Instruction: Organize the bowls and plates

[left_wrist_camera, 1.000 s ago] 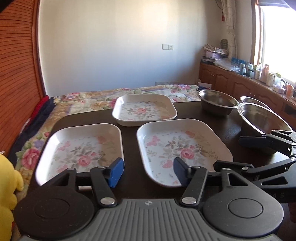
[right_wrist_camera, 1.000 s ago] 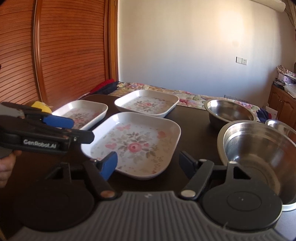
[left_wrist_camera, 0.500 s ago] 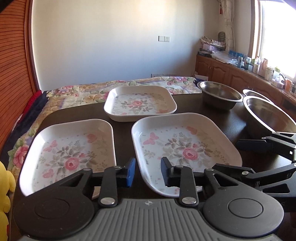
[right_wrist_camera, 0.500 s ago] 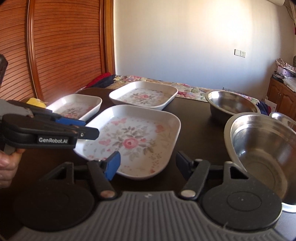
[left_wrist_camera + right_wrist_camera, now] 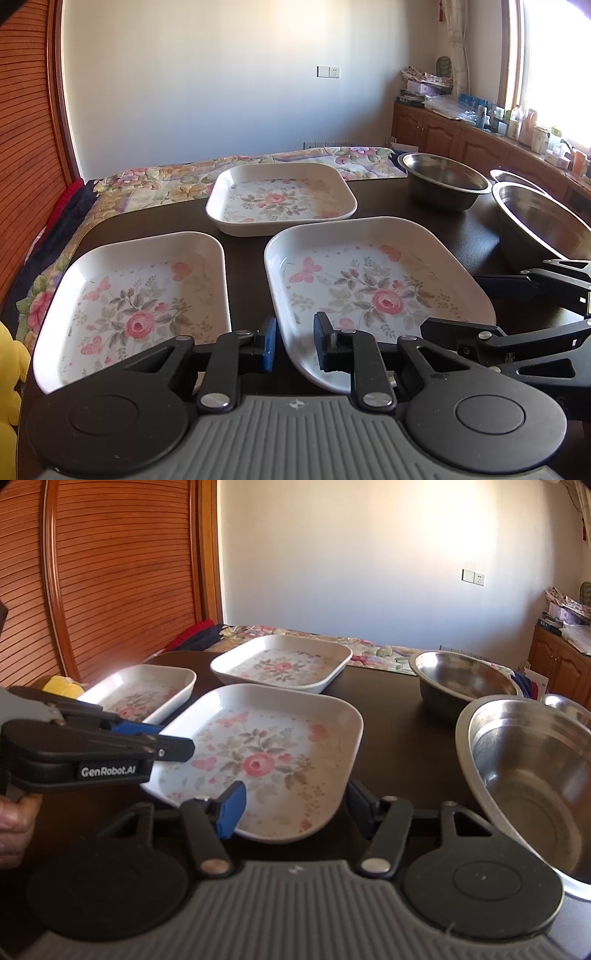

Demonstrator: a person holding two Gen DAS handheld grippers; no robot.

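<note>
The left claw [image 5: 294, 345] is being held low over the near edge of the dark worktop [image 5: 458, 236], its two blue-padded fingers drawn in to a narrow gap that is straddling the near left rim of the middle floral plate [image 5: 373, 291]; whether the pads are actually pressing on the rim cannot be told from either view. Just to the left of that claw a second floral plate [image 5: 136, 306] is lying flat, apart from the first, and ahead of the claw a third floral plate [image 5: 280, 197] is sitting near the far edge of the worktop, with a floral bedspread [image 5: 177, 181] being seen beyond it. The right claw [image 5: 295, 806] is being held wide open, its fingers spread to either side of the near edge of the same middle plate, nothing being gripped between them. Immediately to the right of the right claw a large steel bowl [image 5: 532, 775] is being seen, appearing tilted toward the camera; ahead and to the right a smaller steel bowl [image 5: 461, 683] is standing upright, and the rim of a third bowl [image 5: 565, 701] is just being glimpsed behind the large one. At the left edge of the right wrist view a person's hand [image 5: 13, 819] is being seen wrapped around the handle of the left claw, with a yellow soft toy [image 5: 61, 685] lying beyond it.
</note>
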